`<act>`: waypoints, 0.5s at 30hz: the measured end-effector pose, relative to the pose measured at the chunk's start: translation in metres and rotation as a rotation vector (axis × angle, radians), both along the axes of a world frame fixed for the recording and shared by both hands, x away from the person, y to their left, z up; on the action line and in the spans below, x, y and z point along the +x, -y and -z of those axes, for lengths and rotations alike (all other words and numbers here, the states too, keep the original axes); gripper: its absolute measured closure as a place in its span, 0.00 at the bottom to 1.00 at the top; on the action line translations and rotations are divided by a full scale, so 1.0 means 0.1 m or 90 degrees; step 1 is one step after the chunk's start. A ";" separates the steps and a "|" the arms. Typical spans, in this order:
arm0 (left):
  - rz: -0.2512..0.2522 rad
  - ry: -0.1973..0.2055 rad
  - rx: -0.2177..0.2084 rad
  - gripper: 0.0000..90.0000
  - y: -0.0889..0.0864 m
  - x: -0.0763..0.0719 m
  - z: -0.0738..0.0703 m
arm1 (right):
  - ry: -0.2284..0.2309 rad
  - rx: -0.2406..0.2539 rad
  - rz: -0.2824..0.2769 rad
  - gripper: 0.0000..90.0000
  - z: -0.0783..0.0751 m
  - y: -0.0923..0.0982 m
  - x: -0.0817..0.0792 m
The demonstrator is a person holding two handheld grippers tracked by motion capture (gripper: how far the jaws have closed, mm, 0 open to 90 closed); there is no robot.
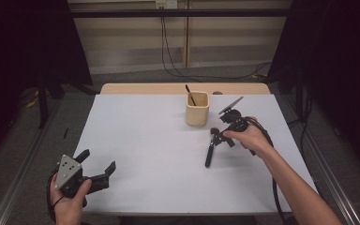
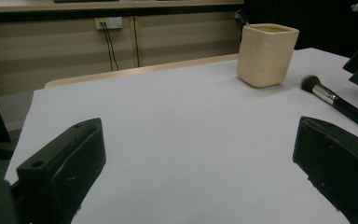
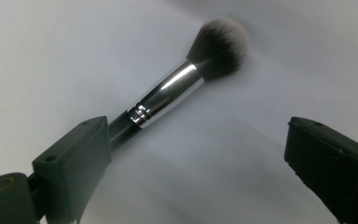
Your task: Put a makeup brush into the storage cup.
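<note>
Your right gripper (image 1: 221, 136), jaws apart, hovers over the brush (image 1: 211, 147), cup (image 1: 197, 108) at its 11 o'clock; your left gripper (image 1: 97, 165) is spread wide, empty.

Brush handle (image 3: 121, 128) behind tool's jaw

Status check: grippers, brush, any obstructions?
Right gripper open over brush. Left gripper open, idle. Brush flat on table near cup. Nothing in the way.
</note>
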State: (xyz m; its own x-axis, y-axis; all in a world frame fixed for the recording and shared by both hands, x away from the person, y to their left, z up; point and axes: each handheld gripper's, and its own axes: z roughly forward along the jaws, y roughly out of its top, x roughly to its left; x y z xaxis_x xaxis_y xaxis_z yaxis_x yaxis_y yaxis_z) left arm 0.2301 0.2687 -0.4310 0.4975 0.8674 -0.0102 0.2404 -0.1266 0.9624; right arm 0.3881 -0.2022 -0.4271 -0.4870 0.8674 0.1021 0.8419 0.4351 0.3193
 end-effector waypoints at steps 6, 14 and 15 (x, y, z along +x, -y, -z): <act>-0.001 0.001 0.001 0.03 -0.01 -0.01 0.00 | -0.031 -0.011 0.012 0.11 0.03 -0.11 0.08; 0.007 0.007 0.014 0.03 0.02 -0.02 -0.01 | -0.043 -0.034 0.030 0.20 0.09 -0.20 0.11; 0.009 0.008 0.016 0.03 0.03 -0.02 -0.01 | -0.044 -0.040 0.032 0.21 0.10 -0.22 0.11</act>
